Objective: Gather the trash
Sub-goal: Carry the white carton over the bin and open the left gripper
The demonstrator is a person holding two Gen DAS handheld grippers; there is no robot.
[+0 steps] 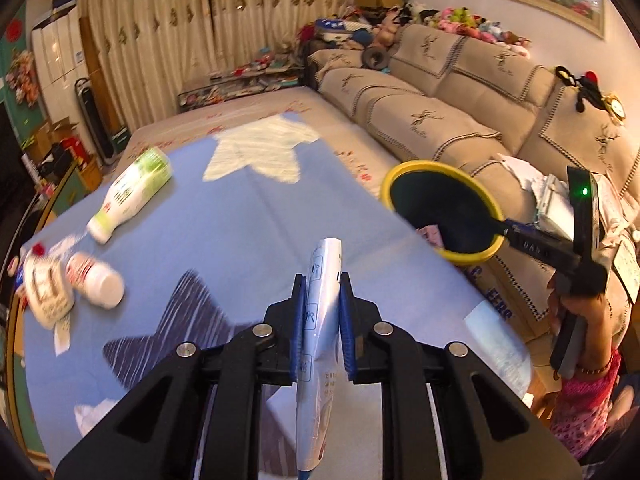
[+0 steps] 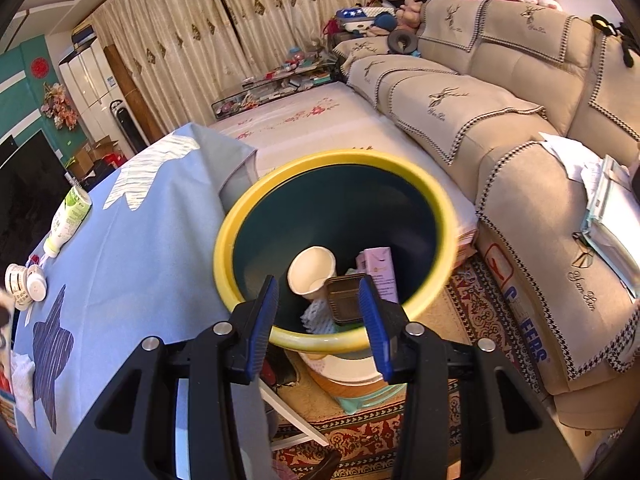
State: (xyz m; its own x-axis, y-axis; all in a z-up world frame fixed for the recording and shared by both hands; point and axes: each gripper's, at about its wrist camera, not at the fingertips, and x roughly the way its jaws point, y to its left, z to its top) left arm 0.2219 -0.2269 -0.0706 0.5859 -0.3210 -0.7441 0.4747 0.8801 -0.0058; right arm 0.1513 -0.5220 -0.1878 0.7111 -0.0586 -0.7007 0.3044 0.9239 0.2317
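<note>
The left gripper (image 1: 323,312) is clamped on a flattened white-and-blue packet (image 1: 320,320), its 2 blue pads pressed against the packet's faces so it stands on edge, a grip that suits a thin, limp item. The packet is held above the blue tablecloth (image 1: 240,216), well short of the yellow-rimmed bin (image 1: 444,216). The right gripper (image 2: 320,308) appears to hold that bin: in the left wrist view 1 finger reaches inside the rim, while in the right wrist view the near rim passes between the 2 spread fingers. Whether the pads actually pinch the wall I cannot tell. The bin is kept tilted with its mouth towards the table, in my judgement to give the left gripper a short path for the drop. Inside the bin lie a white paper cup (image 2: 312,270), a lilac carton (image 2: 380,268), a dark tray (image 2: 346,300) and some white foam netting (image 2: 318,318). Away from the bin, at the far side of the cloth, 1 green-and-white bottle (image 1: 130,194) lies on its side, with 2 small white bottles (image 1: 94,278) nearer the table edge, all uncollected. Judgement: the packet transfer is the step in hand, and several items remain.
</note>
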